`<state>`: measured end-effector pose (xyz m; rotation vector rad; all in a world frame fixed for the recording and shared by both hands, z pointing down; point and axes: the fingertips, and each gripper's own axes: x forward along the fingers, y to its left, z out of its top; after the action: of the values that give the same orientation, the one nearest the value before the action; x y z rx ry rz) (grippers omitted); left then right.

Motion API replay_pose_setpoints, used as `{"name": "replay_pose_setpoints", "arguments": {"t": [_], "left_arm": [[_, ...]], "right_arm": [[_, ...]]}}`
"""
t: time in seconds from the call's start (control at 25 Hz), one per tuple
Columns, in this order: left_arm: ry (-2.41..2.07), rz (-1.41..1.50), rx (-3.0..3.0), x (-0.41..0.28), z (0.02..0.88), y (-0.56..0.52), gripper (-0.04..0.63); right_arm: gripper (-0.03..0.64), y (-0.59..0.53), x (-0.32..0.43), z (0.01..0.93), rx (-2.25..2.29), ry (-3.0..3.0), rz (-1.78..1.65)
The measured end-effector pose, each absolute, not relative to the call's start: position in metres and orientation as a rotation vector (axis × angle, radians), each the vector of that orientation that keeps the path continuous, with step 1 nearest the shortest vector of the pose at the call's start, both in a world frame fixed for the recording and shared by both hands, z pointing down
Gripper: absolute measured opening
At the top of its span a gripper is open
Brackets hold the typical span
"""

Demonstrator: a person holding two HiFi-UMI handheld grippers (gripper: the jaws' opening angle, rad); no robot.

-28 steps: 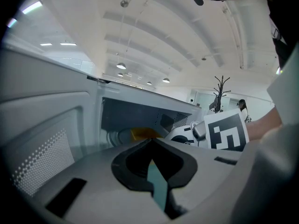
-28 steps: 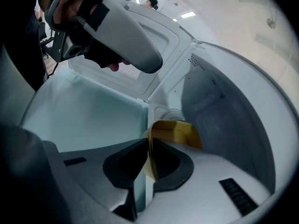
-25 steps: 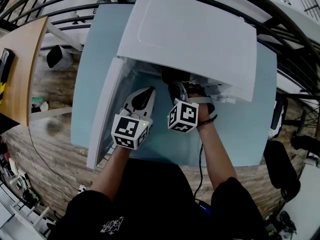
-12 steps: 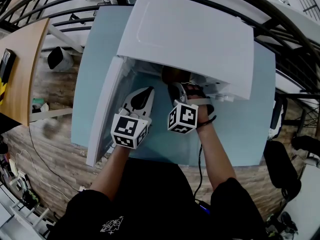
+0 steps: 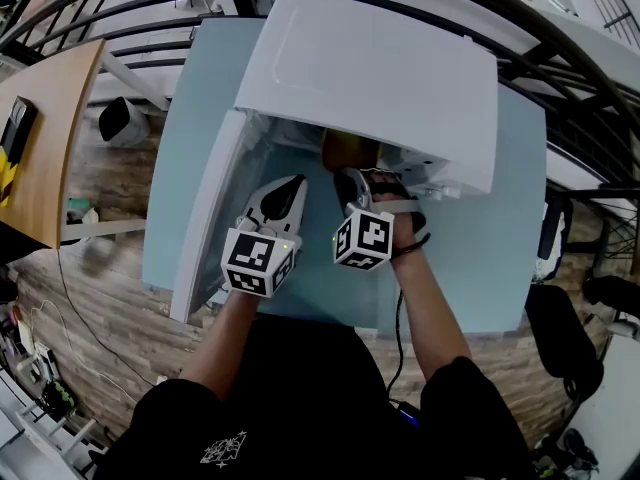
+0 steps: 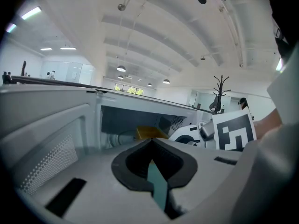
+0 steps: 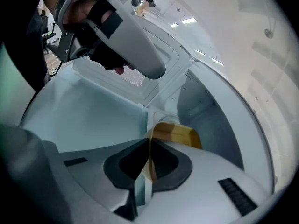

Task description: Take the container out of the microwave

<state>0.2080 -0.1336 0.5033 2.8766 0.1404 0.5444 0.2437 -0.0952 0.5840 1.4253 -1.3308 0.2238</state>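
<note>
The white microwave (image 5: pixel 380 68) stands on a pale blue table with its door (image 5: pixel 210 228) swung open to the left. An amber container (image 5: pixel 345 150) sits at the mouth of the cavity, and it also shows in the right gripper view (image 7: pixel 180 134) and the left gripper view (image 6: pixel 148 132). My right gripper (image 7: pixel 149 143) has just been closing, and the container's thin rim is pinched between its pads. In the head view the right gripper (image 5: pixel 350 175) reaches into the opening. My left gripper (image 6: pixel 152 141) is shut on nothing and hovers beside the door, just left of the right gripper.
The open door stands close along the left gripper's left side. Bare blue table (image 5: pixel 470 258) lies in front of the microwave. A wooden desk (image 5: pixel 40 128) is at the far left, and dark office chairs (image 5: pixel 560 338) stand at the right.
Both hands stay almost where they were. The container's amber edge shows a little more clearly at the microwave's mouth.
</note>
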Motion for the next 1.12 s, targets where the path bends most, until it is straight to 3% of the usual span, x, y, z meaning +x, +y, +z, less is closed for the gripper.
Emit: {"name": "replay_pose_setpoints", "arguments": {"t": [1.12], "left_arm": [[0.131,0.528,2.919,0.159,0.493,-0.104,0.008]], "right_arm": [[0.023,-0.065,0.172,0.578,1.413,-1.362,0.193]]}}
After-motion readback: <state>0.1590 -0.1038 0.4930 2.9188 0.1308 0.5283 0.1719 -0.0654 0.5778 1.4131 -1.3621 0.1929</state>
